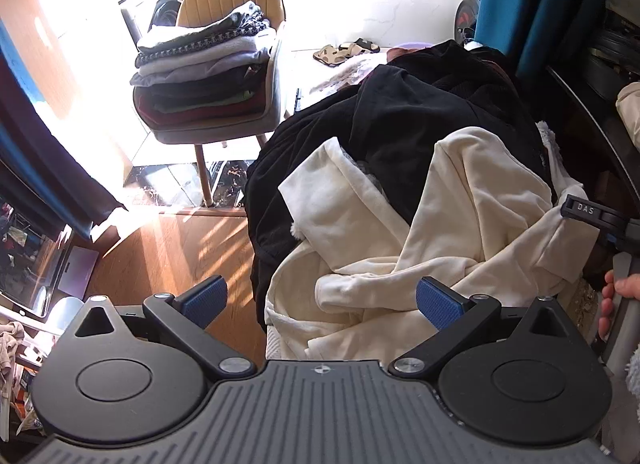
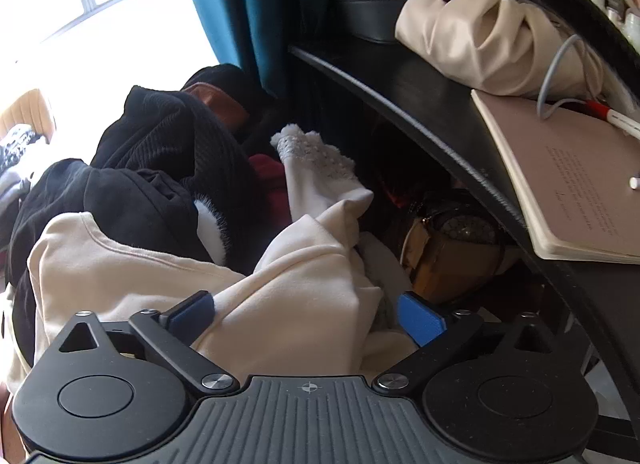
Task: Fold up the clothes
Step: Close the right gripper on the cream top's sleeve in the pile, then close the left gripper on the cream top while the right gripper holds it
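Two tools wide: left tool (image 1: pixel 322 302) empty, right tool (image 2: pixel 307 318) straddling one cream garment (image 2: pixel 132 264); one folded stack (image 1: pixel 204 71).

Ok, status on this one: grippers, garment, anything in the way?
Left gripper open, above the cream garment. Right gripper open, a cream fold between its jaws, not pinched. Black clothes heaped behind; dark shelf close on the right.
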Motion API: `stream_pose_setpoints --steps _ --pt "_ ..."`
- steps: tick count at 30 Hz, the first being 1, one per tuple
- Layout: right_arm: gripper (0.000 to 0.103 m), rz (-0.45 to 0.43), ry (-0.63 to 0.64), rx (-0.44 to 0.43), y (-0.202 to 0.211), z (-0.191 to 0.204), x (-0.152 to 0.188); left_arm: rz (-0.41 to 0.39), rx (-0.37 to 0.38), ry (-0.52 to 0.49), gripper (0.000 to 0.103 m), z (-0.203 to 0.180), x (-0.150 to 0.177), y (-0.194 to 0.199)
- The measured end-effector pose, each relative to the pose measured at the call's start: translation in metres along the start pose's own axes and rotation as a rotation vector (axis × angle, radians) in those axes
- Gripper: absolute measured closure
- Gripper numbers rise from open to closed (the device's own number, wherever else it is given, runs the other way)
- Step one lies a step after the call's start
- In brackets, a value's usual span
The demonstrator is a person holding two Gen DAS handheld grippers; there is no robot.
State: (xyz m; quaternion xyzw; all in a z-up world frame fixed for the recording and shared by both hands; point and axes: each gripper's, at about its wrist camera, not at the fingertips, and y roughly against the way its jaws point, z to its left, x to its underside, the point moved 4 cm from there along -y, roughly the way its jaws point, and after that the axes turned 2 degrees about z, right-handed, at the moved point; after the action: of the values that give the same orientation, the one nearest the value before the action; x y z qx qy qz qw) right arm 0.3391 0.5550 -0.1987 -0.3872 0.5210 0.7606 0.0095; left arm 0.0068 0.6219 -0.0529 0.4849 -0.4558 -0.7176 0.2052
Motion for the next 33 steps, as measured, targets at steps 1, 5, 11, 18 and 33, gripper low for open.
stream_pose_setpoints --steps 1,5,11,18,33 --pt "0.035 0.020 -0.006 -0.018 -0.003 0.003 0.001 0.012 0.010 -0.006 0.000 0.002 0.003 -0.002" --pt "0.084 0.013 0.010 -0.019 0.011 0.019 0.010 0.020 0.039 -0.025 0.000 0.016 0.004 -0.007" --pt "0.091 -0.012 -0.041 -0.020 0.071 0.025 0.037 0.038 0.134 -0.016 0.000 0.042 -0.016 -0.017" --pt "0.100 0.063 -0.118 -0.001 0.126 0.031 0.102 0.039 0.288 -0.142 0.000 0.043 -0.022 -0.020" --pt "0.100 0.067 -0.071 0.002 0.177 0.093 0.152 0.030 0.409 -0.210 0.000 0.063 -0.033 -0.015"
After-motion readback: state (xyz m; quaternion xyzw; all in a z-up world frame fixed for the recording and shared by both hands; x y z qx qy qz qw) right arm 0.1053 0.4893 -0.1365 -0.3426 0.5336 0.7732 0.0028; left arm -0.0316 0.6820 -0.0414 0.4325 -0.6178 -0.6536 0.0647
